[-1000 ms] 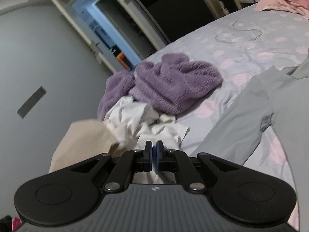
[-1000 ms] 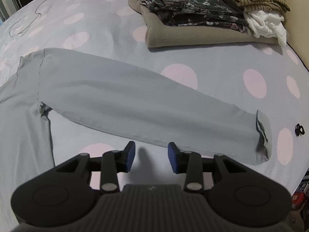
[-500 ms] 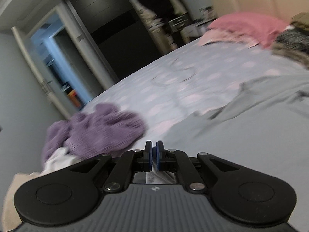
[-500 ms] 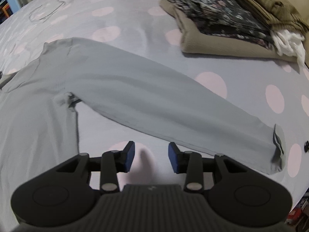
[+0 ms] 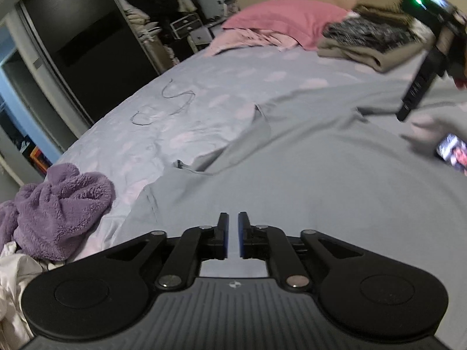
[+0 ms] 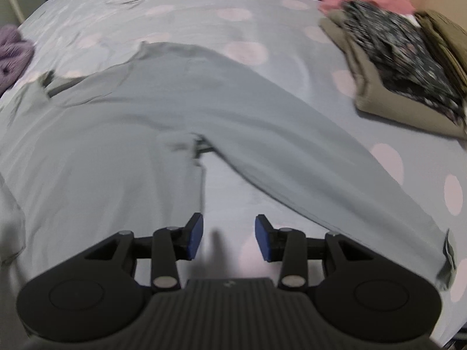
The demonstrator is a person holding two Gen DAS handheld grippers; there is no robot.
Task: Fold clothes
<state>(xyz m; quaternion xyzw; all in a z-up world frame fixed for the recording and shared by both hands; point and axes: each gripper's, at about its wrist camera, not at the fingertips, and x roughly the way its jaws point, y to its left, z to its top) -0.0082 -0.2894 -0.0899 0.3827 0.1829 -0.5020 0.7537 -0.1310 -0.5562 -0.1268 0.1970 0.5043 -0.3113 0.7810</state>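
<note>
Since a second ago the left tongs (image 5: 232,234) have swung away from the purple fleece (image 5: 58,204) and white heap at the bed's edge and now hang over the body of the grey top (image 5: 306,180); their blue pads, pressed together before, are opening, a narrow gap showing between them with nothing in it. The fleece now lies at the near left of that view, well apart from the grey cloth.

Seen from the right wrist, the right tongs (image 6: 228,237) stand partly open and hold nothing, hovering over bare spotted bedsheet (image 6: 181,8) in the notch between the top's body on the left and its long sleeve (image 6: 321,169), which runs out to the near right with its cuff at the edge of the bed. The grey top lies spread flat across the middle of the bed, its other sleeve rumpled toward the far left.

A stack of folded clothes (image 6: 408,67) sits at the far right, apart from the sleeve, with a pink pillow (image 5: 286,20) beyond it. A thin cord (image 5: 169,105) lies looped on the sheet at the far left.
</note>
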